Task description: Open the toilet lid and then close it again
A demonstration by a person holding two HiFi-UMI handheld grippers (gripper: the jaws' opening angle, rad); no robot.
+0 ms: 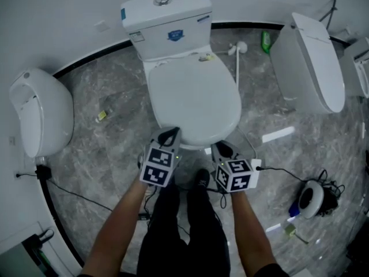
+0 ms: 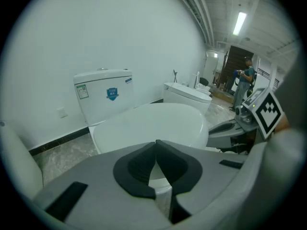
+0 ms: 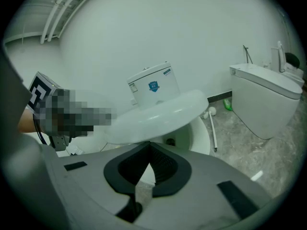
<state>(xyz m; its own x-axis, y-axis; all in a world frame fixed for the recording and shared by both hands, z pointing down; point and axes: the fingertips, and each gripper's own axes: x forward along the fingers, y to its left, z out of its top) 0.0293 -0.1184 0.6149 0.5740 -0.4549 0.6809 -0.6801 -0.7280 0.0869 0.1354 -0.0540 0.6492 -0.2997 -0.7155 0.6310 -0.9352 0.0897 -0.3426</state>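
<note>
A white toilet with a tank (image 1: 167, 22) stands against the wall, its lid (image 1: 193, 97) over the bowl. In the right gripper view the lid (image 3: 158, 116) is tilted up at the front, and the open bowl (image 3: 199, 135) shows beneath it. My left gripper (image 1: 169, 136) is at the lid's front left edge, its jaws shut tip to tip with nothing between them (image 2: 156, 143). My right gripper (image 1: 222, 150) is at the front right, just below the rim, also shut and empty (image 3: 149, 145). Whether either tip touches the lid I cannot tell.
A second toilet (image 1: 311, 62) stands at the right and a white wall fixture (image 1: 40, 111) at the left. A green bottle (image 1: 265, 39) and a brush (image 1: 237, 51) lie behind the bowl. Cables and a round white device (image 1: 311, 198) lie on the floor at the right. The person's shoes (image 1: 199, 180) are before the bowl.
</note>
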